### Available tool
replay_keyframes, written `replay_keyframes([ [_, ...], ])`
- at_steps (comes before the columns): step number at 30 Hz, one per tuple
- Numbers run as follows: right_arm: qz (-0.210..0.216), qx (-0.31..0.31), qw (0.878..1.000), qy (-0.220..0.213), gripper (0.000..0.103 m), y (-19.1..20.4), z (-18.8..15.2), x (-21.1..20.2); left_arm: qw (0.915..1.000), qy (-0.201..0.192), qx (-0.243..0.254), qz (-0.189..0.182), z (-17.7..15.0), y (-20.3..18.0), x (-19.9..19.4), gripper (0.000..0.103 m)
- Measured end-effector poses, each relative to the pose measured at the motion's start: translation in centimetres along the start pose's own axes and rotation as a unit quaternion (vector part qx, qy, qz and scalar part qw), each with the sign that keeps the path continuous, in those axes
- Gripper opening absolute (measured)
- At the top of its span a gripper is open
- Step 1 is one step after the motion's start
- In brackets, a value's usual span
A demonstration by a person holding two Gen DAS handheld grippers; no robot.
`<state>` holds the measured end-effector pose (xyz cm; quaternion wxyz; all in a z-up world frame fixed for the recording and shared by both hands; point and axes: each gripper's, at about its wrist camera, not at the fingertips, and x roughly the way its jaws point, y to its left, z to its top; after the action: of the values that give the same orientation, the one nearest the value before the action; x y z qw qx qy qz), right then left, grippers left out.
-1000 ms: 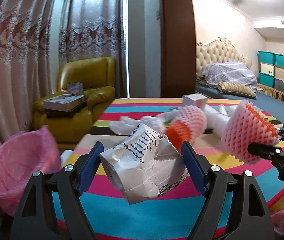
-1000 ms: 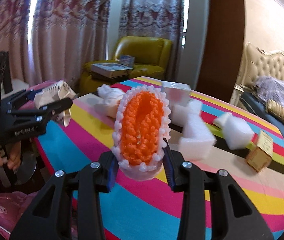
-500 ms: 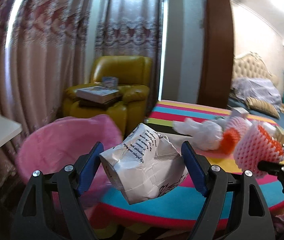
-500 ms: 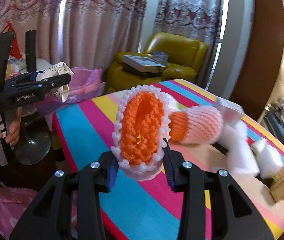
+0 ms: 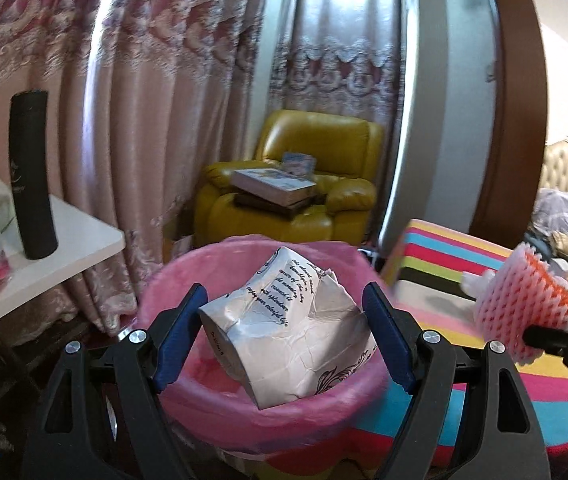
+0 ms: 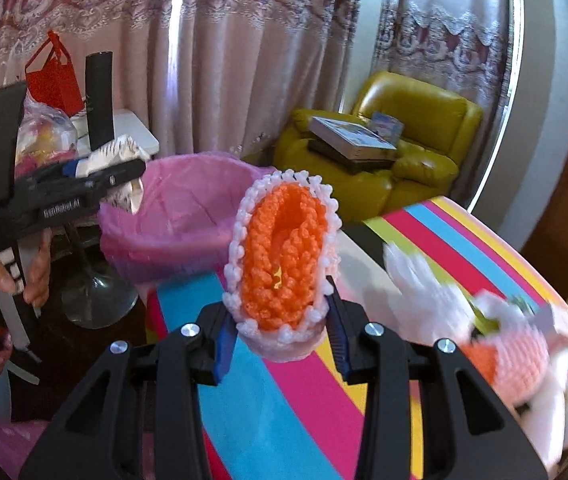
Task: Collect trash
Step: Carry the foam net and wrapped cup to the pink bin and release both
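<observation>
Left wrist view: left tongs (image 5: pixel 284 312) pinch a crumpled printed paper cup (image 5: pixel 287 336) right over the pink-lined bin (image 5: pixel 188 276), dead centre. Best to let go only once it's fully inside the rim. Right wrist view: right tongs (image 6: pixel 282 322) squeeze a squishy orange-and-white foam net sleeve (image 6: pixel 282 256), bin at 10 o'clock, more foam trash (image 6: pixel 511 356) on the striped worktop (image 6: pixel 284 408) at 4.
</observation>
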<state>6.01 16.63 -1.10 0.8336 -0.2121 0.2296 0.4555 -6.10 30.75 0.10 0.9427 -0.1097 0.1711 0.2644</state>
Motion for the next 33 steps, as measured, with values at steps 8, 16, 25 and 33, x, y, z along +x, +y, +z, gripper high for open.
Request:
replay_keyframes([
  [8,0.034,-0.013,0.999,-0.008,0.040,2.3,6.2,5.2,0.9994,0.022,-0.016,0.022,0.4,2.3,2.8,0.075],
  [16,0.048,-0.034,0.998,-0.018,0.050,4.4,9.5,9.9,0.9986,0.035,-0.026,0.030,-0.1,4.1,4.6,0.075],
  [25,0.067,0.009,0.996,-0.057,0.082,2.2,9.9,8.4,0.9985,0.018,-0.013,0.051,-0.5,4.5,4.1,0.093],
  [33,0.025,0.035,0.997,-0.068,0.082,-1.7,5.3,2.8,0.9990,0.016,-0.021,0.037,-0.9,3.1,3.1,0.093],
])
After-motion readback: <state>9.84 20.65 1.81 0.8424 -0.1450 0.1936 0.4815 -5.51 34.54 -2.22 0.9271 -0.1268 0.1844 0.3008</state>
